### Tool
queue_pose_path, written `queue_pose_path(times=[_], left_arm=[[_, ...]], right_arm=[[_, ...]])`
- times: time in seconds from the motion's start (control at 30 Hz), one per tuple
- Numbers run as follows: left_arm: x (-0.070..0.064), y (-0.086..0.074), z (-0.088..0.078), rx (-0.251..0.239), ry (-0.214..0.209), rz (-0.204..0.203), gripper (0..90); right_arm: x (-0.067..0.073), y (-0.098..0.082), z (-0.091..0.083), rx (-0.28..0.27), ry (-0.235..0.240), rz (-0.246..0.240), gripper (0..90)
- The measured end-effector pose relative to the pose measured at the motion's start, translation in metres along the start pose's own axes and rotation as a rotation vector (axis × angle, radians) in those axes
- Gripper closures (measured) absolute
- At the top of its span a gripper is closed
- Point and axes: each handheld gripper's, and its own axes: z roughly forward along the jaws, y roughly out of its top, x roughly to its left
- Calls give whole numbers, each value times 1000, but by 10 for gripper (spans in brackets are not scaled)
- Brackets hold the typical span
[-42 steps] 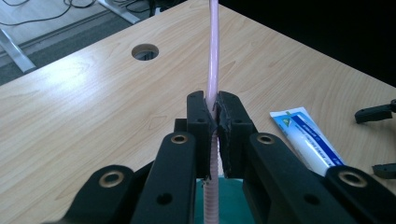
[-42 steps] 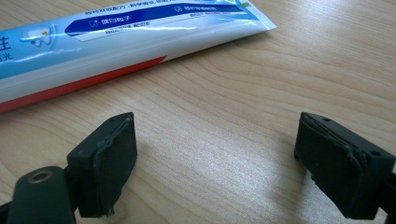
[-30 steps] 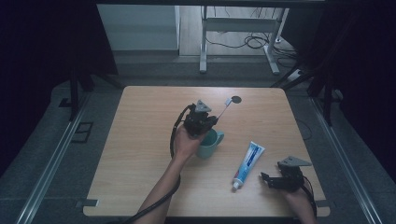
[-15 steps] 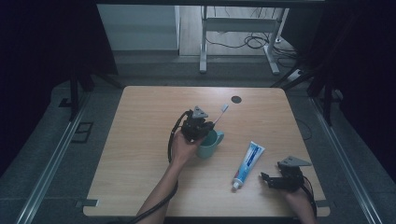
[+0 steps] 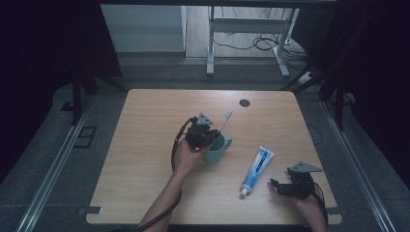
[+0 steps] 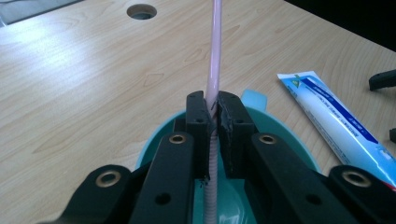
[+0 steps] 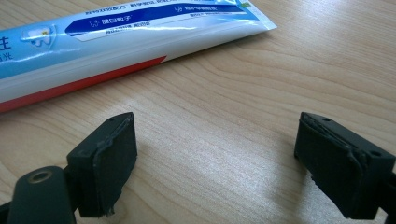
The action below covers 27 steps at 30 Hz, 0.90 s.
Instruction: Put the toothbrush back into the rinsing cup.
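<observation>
Left hand-held gripper (image 5: 211,133) clamped tight on the slim pale-pink plastic toothbrush (image 6: 215,56), pads pinching the ribbed part of the handle, bristle head pointing up and away toward the far edge of the light wooden worktop (image 5: 145,121). Directly below the jaws, the round teal plastic cup (image 6: 285,135) with its small side handle, near the middle of the worktop; lower end of the toothbrush hanging over the cup's mouth. Likely step: setting the toothbrush into the cup. To do it well: keep the handle end centred over the opening, clear of the rim; lower steadily until the end rests inside; release only then, gently, so the light cup neither tips nor slides. Right hand-held gripper (image 7: 215,168) spread wide with nothing between the jaws, resting low over the worktop just beside the blue-and-white toothpaste tube (image 7: 116,37), which lies flat to the right of the cup, well apart from it.
</observation>
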Motion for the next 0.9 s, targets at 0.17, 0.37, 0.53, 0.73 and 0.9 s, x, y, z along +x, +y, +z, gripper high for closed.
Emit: queue_pose_path(times=[0.17, 0.37, 0.53, 0.73, 0.9], left_arm=[[-1, -3, 1, 35, 1, 6, 830], [-1, -7, 2, 73, 4, 13, 828], [-2, -7, 1, 85, -4, -1, 827], [-3, -6, 1, 113, 0, 9, 804], [-3, -5, -1, 106, 0, 3, 761]], right_arm=[[0, 0, 0, 0, 0, 0, 128], [0, 0, 0, -1, 0, -2, 128], [0, 1, 1, -1, 3, -7, 128], [0, 1, 1, -1, 3, -6, 128], [0, 1, 1, -1, 3, -6, 128]])
